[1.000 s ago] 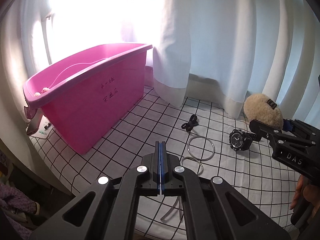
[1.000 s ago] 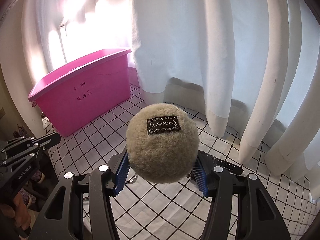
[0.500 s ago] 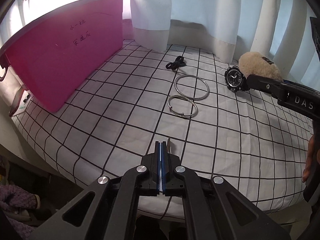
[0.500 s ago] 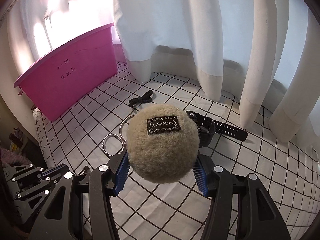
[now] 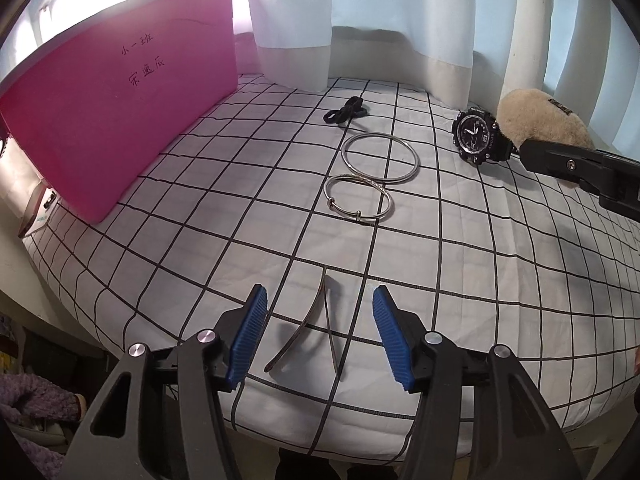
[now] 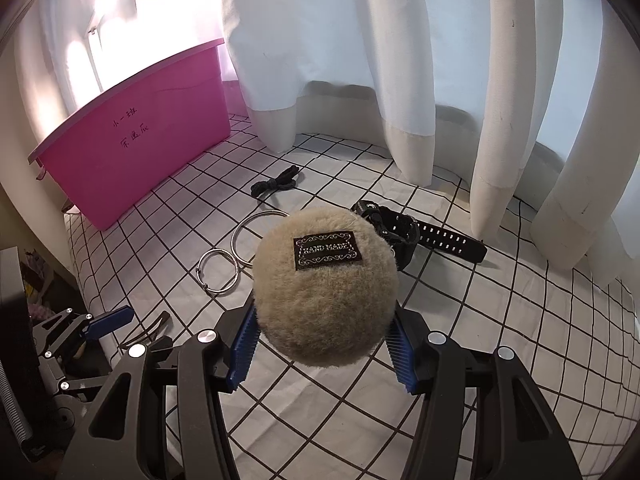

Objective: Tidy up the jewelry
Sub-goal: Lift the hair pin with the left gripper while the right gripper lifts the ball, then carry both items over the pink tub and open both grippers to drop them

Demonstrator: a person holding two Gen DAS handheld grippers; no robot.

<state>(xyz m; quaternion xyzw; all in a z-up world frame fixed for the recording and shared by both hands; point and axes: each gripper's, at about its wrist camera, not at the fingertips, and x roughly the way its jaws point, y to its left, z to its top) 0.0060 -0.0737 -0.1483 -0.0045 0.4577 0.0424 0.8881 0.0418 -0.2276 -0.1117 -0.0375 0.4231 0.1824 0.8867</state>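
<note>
My left gripper (image 5: 318,330) is open, its blue pads on either side of a thin metal hair clip (image 5: 316,334) lying on the checked cloth near the front edge. My right gripper (image 6: 320,344) is shut on a beige fluffy pouch (image 6: 326,292) with a black "HAND MADE" label, held above the cloth; the pouch also shows in the left wrist view (image 5: 540,122). On the cloth lie a large silver ring (image 5: 382,156), a smaller silver bangle (image 5: 358,199), a black watch (image 5: 478,136) and a black hair tie (image 5: 346,111).
A pink plastic bin (image 5: 116,116) with handwriting stands at the left on the checked cloth (image 5: 200,216). White curtains (image 6: 400,60) hang along the back. The cloth's front edge drops off just below my left gripper.
My left gripper has opened and let go of the hair clip, which now lies on the cloth between its pads. My right gripper has come lower and nearer with the pouch.
</note>
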